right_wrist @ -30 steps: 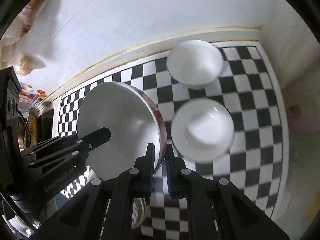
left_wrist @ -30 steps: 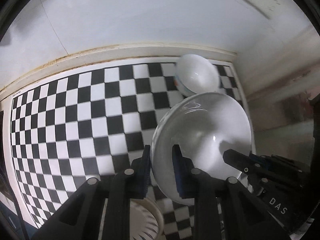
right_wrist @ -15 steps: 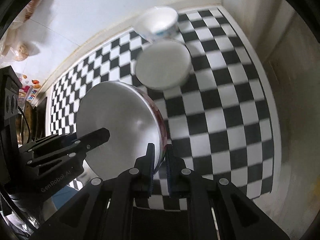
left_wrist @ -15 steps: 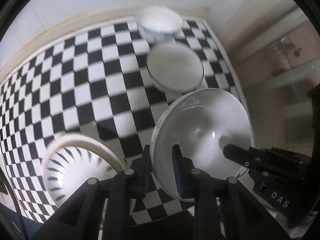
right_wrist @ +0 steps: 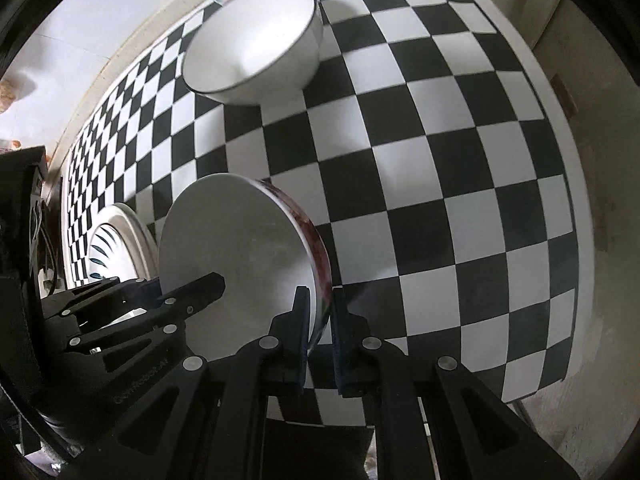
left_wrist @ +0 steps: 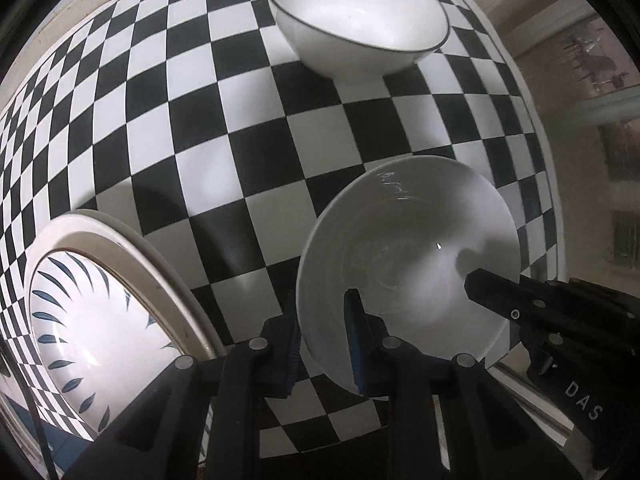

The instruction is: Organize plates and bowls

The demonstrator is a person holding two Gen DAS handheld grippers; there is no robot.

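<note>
Left wrist view: both grippers carry one white bowl low over the checkered mat.
The left gripper [left_wrist: 324, 344] and right gripper [right_wrist: 320, 336] each clamp opposite sides of the bowl [left_wrist: 412, 256]; I'd lower it level, releasing both together. Glossy glazed ceramic, red-patterned outside; a dark-rimmed bowl [left_wrist: 360, 20] sits beyond, a leaf-patterned plate [left_wrist: 100, 320] beside, on the mat [left_wrist: 200, 128].

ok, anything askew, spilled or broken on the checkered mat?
Nothing stands out. The left gripper and right gripper jointly pinch opposite rims of one white bowl with a red patterned outside. The dark-rimmed white bowl and leaf-patterned plate sit flat and intact.
</note>
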